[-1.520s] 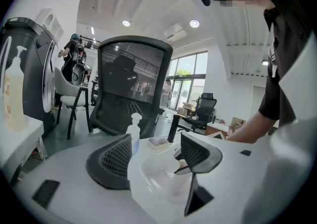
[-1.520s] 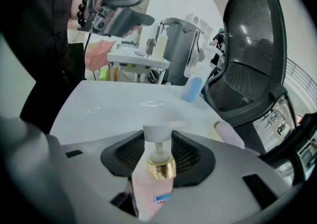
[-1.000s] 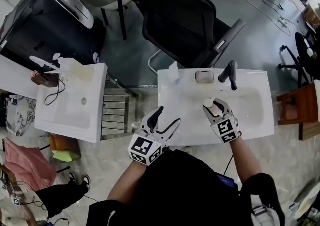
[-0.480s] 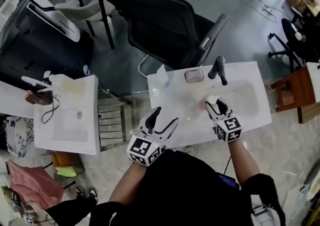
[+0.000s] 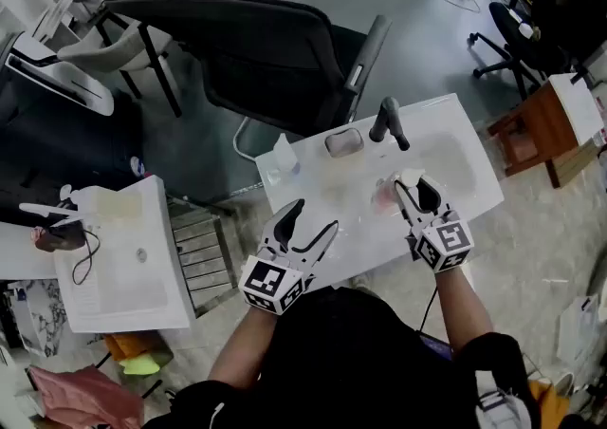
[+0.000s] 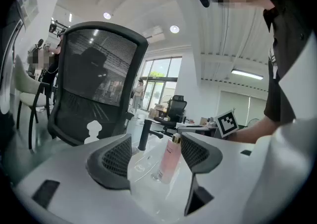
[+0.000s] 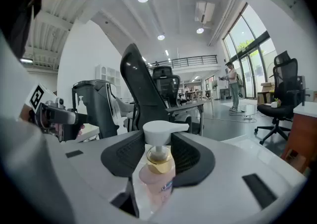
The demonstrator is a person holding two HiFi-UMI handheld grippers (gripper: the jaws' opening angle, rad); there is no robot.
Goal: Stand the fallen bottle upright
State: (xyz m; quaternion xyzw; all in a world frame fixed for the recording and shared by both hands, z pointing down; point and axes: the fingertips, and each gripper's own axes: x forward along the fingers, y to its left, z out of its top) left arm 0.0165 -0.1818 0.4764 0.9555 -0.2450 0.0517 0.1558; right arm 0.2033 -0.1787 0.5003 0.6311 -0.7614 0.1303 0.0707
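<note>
A pink pump bottle (image 5: 387,195) with a white pump head and gold collar stands almost upright in the white sink (image 5: 474,185), leaning slightly. My right gripper (image 5: 411,192) is shut on its upper part, one jaw on each side below the pump. In the right gripper view the bottle (image 7: 156,178) sits between the jaws of that gripper (image 7: 158,157). My left gripper (image 5: 309,221) hovers open and empty over the sink's front left rim. In the left gripper view the bottle (image 6: 169,158) shows beyond the open left gripper (image 6: 156,156), apart from it.
A black faucet (image 5: 387,122) stands at the sink's back, a grey soap dish (image 5: 343,142) and a clear cup (image 5: 283,158) to its left. A black office chair (image 5: 275,52) is behind the sink. A second white sink (image 5: 114,256) lies left, a wooden stool (image 5: 531,133) right.
My right gripper has risen and rolled, bringing the bottle from a low, lying tilt to nearly upright. The left gripper has shifted slightly along the rim. The head view has swung.
</note>
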